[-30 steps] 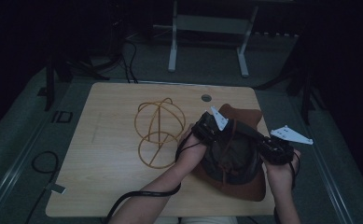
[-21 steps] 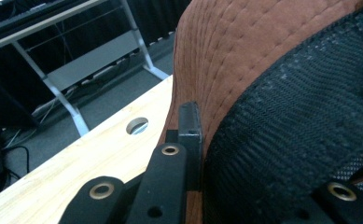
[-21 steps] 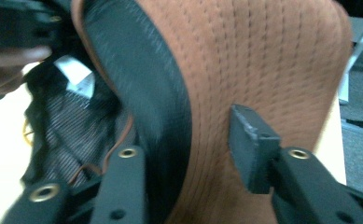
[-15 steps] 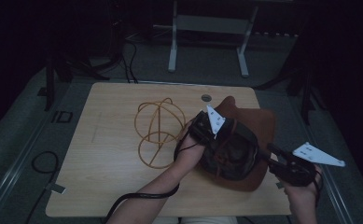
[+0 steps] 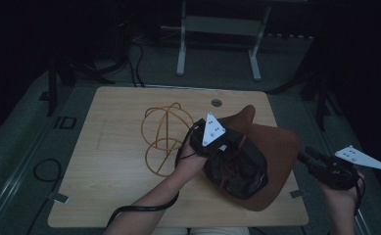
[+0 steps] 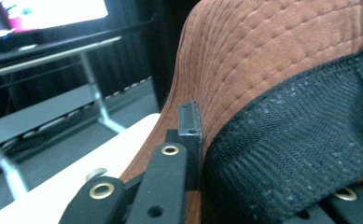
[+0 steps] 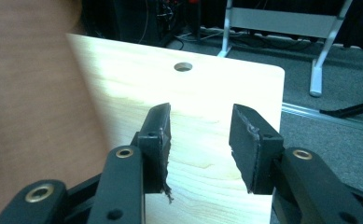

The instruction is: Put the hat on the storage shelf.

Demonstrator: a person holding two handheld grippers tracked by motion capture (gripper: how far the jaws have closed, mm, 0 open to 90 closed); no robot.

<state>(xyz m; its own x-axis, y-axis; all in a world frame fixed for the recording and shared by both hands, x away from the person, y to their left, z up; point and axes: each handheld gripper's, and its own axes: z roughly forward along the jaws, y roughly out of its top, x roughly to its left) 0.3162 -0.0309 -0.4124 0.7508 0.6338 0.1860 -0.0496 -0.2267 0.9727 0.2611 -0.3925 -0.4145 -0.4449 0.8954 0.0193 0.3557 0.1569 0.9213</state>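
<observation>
Wood table (image 5: 124, 147), unlabelled brown hat (image 5: 276, 147)

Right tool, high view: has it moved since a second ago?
Yes. The right tool has pulled away from the hat, rightward past the table's right edge; its jaws opened, nothing between them.

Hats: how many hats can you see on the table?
1. The brown hat lies upside down near the table's right edge, beside the yellow wire stand. The left gripper has its jaws clamped on the brim. Nothing suggests another hat is hidden.
</observation>
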